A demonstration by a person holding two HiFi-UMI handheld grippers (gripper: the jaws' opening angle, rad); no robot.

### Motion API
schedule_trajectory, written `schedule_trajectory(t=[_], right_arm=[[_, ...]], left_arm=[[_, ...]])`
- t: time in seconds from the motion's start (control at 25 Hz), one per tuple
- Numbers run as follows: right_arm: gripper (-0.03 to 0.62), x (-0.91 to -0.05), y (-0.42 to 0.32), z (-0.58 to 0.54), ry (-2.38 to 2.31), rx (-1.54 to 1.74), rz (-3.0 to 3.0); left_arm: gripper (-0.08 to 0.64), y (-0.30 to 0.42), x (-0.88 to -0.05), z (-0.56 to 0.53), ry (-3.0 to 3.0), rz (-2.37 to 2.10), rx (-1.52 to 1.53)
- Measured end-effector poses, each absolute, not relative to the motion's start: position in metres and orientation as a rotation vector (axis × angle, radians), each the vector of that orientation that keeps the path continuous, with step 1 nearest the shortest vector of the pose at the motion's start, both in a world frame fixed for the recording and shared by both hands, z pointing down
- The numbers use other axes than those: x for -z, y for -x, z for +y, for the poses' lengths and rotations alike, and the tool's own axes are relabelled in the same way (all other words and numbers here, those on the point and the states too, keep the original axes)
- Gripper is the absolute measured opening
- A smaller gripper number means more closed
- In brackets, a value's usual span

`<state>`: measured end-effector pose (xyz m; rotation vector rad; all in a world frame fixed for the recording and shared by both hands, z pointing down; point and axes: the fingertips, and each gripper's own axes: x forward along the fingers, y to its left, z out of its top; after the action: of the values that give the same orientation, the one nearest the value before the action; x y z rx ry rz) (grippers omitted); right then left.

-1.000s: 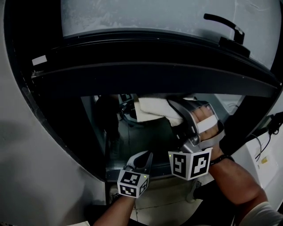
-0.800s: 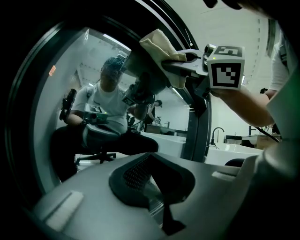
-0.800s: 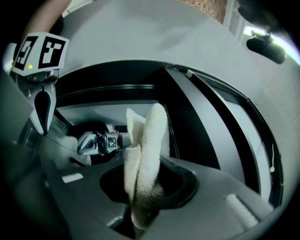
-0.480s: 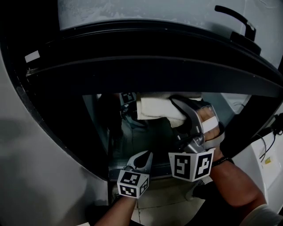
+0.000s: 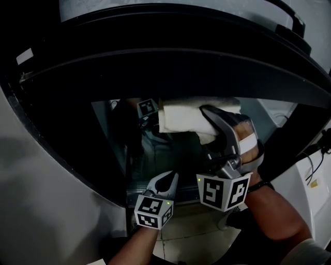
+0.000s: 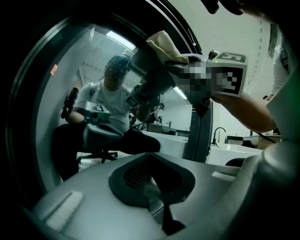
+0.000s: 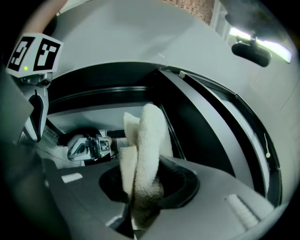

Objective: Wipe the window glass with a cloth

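Observation:
In the head view the dark window glass (image 5: 170, 155) sits under a thick black frame (image 5: 181, 67). A folded white cloth (image 5: 183, 118) is pressed to the top of the glass, and my right gripper (image 5: 207, 121) is shut on it. The right gripper view shows the cloth (image 7: 147, 150) standing up from the shut jaws of the right gripper (image 7: 140, 206) towards the glass (image 7: 84, 119). My left gripper (image 5: 164, 182) hangs lower, just below the glass, jaws together and empty. In the left gripper view the left gripper (image 6: 157, 206) points at the glass (image 6: 70, 61), with the cloth (image 6: 164, 44) above.
Pale car body panels (image 5: 41, 196) flank the window, with a black door handle (image 5: 289, 13) at the top right. A seated person (image 6: 110, 101) shows in the glass. Cables (image 5: 315, 160) hang at the right, and tiled floor (image 5: 186, 227) lies below.
The cloth and right gripper have crept slightly upward, staying against the top edge of the glass. The head view has shifted a little. The left gripper has barely moved.

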<state>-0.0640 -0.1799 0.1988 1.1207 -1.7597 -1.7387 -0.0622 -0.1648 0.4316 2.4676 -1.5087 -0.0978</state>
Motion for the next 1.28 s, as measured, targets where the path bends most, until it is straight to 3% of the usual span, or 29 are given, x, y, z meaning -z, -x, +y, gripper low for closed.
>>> schedule_trajectory(t=[1.28], right_arm=[[0.1,-0.267,0.056,-0.183,-1.106,1.6,-1.816]], left_arm=[[0.017,0.093,-0.433,-0.173,-2.441,-1.618,0.052]])
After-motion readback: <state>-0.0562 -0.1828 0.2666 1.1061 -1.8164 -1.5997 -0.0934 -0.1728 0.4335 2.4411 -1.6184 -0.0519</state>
